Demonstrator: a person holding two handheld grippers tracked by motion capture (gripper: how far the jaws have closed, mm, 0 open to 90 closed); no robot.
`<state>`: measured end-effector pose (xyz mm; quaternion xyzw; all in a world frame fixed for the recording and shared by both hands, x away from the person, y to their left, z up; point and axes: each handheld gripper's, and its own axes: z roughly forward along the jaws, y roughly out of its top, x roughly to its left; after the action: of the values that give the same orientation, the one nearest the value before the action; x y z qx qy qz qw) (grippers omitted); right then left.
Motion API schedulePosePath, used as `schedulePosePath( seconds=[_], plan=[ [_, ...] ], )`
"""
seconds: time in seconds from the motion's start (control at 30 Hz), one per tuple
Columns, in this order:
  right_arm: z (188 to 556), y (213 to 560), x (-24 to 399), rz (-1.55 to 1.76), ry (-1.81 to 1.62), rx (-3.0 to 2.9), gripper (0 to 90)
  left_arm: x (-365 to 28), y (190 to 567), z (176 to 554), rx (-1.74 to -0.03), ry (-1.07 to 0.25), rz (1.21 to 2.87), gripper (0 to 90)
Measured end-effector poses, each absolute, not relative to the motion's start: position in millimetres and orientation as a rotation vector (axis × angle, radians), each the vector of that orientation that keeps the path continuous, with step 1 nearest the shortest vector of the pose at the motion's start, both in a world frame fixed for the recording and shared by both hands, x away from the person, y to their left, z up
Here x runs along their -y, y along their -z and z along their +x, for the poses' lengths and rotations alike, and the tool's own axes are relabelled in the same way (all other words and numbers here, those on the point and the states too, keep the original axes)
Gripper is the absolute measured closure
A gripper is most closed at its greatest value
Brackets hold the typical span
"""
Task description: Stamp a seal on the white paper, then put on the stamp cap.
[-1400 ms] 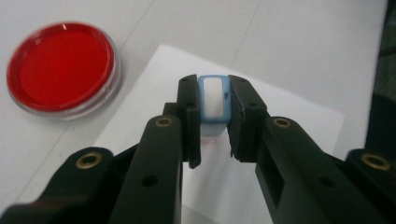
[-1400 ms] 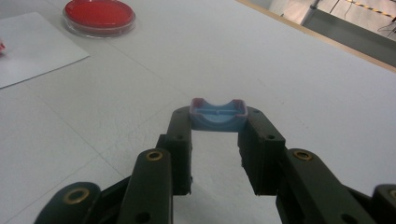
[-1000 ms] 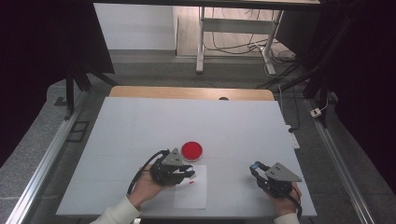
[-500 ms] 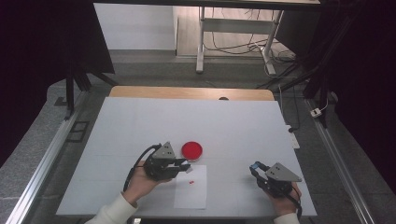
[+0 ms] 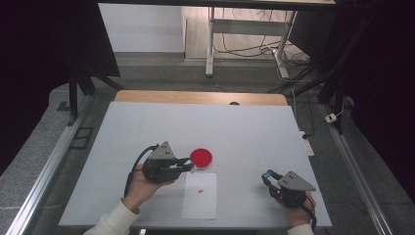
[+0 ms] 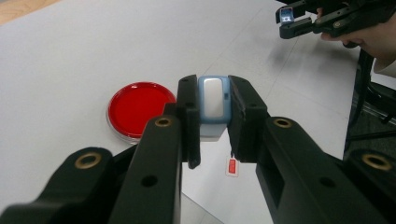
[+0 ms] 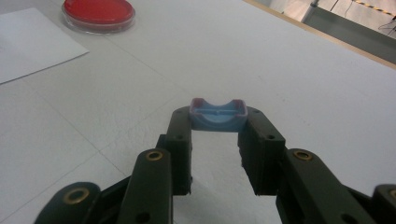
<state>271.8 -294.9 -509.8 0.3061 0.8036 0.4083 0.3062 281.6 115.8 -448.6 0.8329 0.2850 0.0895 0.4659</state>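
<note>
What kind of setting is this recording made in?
Probably a lab or test rig, not a home: a bare white table inside a metal frame, dark curtains at the sides, and loose cables on the floor behind.

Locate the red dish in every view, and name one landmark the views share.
High view: red dish sits centre-low on the table, just right of the left gripper.
Left gripper view: left of centre, beside the jaws.
Right gripper view: top left corner.
Shared landmark: the white paper sheet next to it.
</note>
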Motion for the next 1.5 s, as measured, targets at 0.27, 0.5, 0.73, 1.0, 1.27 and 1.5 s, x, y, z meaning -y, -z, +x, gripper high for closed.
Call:
schedulePosePath(
  seconds=[0.27,0.5,0.73,1.0,1.27,1.5],
  plan=[
    [271.7,510.8,295.6,0.810,-1.076,-2.128,65.1,-115.8,446.6,282.1,-0.702,-0.208,2.019,75.2],
    [268.6,508.7,297.2,0.825,-1.094,-2.120,65.1,-114.9,444.4,283.0,-0.693,-0.211,2.014,75.2],
    [267.7,509.0,295.4,0.815,-1.098,-2.121,65.1,-115.3,443.6,283.2,-0.689,-0.211,2.014,75.2],
    [268.1,508.4,293.7,0.815,-1.114,-2.124,65.1,-113.8,443.2,282.4,-0.686,-0.215,2.012,75.2],
    [269.3,508.7,291.2,0.814,-1.126,-2.125,65.1,-112.0,445.2,281.9,-0.688,-0.215,2.019,75.2],
    [273.9,505.7,276.1,0.816,-1.189,-2.131,65.1,-110.4,441.2,281.4,-0.682,-0.206,1.998,75.2]
  ],
)
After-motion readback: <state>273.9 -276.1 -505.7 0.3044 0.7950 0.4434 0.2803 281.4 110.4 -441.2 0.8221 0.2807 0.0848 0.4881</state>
